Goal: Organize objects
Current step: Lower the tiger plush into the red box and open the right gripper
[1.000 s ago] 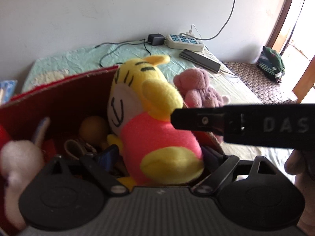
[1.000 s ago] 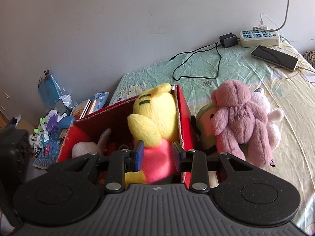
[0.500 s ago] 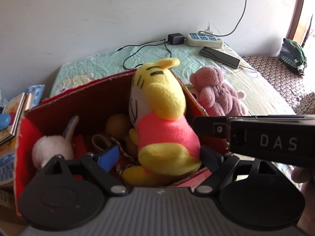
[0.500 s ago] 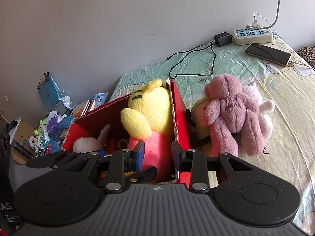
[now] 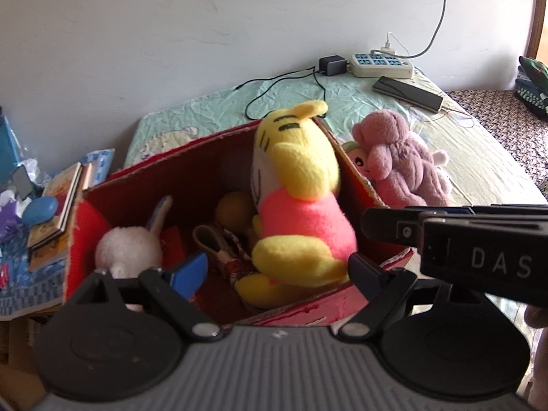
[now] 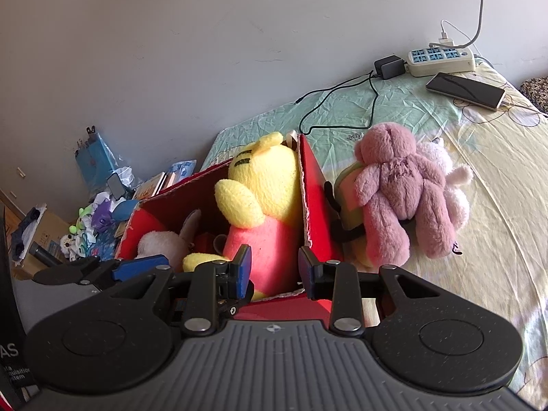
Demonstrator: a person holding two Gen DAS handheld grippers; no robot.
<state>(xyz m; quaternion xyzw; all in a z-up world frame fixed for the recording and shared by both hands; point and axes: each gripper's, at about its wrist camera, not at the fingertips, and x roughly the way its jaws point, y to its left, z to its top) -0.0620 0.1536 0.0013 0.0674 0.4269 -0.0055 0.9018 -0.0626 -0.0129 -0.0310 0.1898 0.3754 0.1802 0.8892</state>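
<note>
A yellow plush bear with a pink body (image 5: pixel 301 212) (image 6: pixel 263 205) sits in the red cardboard box (image 5: pixel 147 185) (image 6: pixel 311 198), leaning on its right wall. A white plush bunny (image 5: pixel 128 246), a brown ball (image 5: pixel 234 207) and small items lie beside it. My left gripper (image 5: pixel 277 274) hangs wide open in front of the box, touching nothing. My right gripper (image 6: pixel 274 270) is partly open just short of the box's near right corner, nothing gripped; it shows side-on in the left wrist view (image 5: pixel 387 222). A pink plush bear (image 6: pixel 397 191) (image 5: pixel 400 164) lies on the bed beside the box.
Behind the pink bear lie a green plush (image 6: pixel 346 202) and a pale pink one (image 6: pixel 452 181). A power strip (image 6: pixel 441 58), charger, black cable and phone (image 6: pixel 465 90) sit at the bed's far end. Books and small toys (image 5: pixel 51 212) crowd the floor left of the box.
Both grippers have drawn back and up from the box, so more of it and the bed shows. The yellow bear stays in the box. Finger gaps look unchanged.
</note>
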